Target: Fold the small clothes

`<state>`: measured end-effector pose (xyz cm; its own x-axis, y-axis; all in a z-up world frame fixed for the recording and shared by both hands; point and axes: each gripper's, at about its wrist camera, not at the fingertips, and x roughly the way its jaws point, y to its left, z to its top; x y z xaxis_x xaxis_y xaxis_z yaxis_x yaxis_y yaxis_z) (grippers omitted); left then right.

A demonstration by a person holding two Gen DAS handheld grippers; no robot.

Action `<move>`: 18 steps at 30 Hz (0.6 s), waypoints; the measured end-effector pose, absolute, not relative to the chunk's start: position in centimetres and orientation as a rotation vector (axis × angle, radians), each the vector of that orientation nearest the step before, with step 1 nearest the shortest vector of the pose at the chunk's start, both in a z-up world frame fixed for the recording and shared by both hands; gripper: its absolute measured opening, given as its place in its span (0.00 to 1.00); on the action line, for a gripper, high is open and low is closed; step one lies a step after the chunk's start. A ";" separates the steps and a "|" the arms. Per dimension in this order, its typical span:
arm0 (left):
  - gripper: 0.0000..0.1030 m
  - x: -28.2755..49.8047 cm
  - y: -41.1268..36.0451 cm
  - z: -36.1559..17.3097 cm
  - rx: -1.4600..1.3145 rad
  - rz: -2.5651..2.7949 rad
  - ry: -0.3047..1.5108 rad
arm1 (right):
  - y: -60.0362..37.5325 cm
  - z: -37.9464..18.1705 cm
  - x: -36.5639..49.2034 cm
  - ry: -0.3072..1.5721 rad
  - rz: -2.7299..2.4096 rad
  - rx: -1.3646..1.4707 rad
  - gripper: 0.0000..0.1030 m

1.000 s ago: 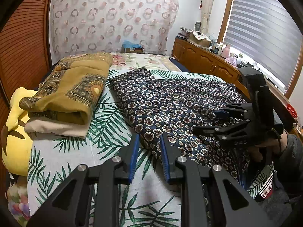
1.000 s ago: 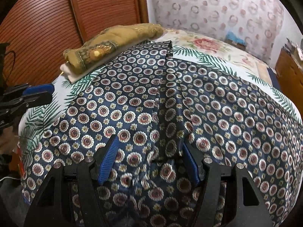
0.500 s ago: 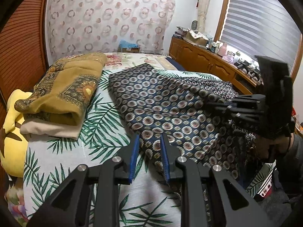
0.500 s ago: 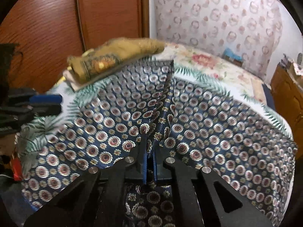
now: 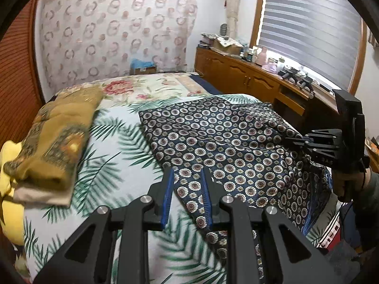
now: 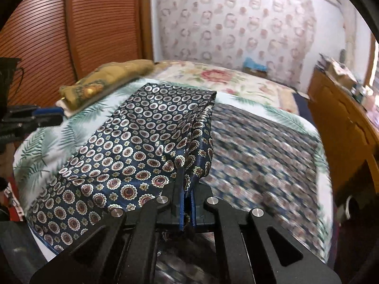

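A navy cloth with round medallion print (image 5: 213, 142) lies spread on the bed. My right gripper (image 6: 187, 189) is shut on a raised fold of this cloth (image 6: 142, 142) and lifts it off the bed; it shows at the right of the left wrist view (image 5: 291, 139). My left gripper (image 5: 187, 189) is open, its blue-padded fingers (image 5: 168, 194) on either side of the cloth's near left edge, low over the bed. It shows at the left edge of the right wrist view (image 6: 47, 113).
A folded mustard-gold cloth (image 5: 59, 137) on a cream one sits at the bed's left, beside a yellow pillow (image 5: 7, 189). The palm-leaf sheet (image 5: 113, 165) covers the bed. A wooden cabinet (image 5: 248, 80) runs along the right. A wooden slatted door (image 6: 47, 35) stands left.
My right gripper shut on a fold of the navy cloth and lifted it, pulling the cloth toward the right. My left gripper moved to the cloth's near edge.
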<state>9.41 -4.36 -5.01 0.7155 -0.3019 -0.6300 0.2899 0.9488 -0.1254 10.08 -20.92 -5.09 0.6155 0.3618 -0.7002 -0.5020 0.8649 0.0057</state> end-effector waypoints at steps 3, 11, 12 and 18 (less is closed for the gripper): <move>0.20 10.1 -5.5 -4.8 -0.008 -0.353 0.705 | -23.5 -4.9 9.5 0.757 0.462 -0.174 0.01; 0.20 11.4 -8.1 -4.9 0.028 -0.401 0.722 | -28.1 -4.5 8.5 0.748 0.367 -0.141 0.01; 0.20 11.5 -8.4 -5.0 0.031 -0.407 0.725 | -28.6 -4.4 8.4 0.747 0.359 -0.137 0.01; 0.20 11.8 -9.8 -5.4 0.044 -0.423 0.735 | -30.7 -4.2 7.5 0.740 0.312 -0.119 0.01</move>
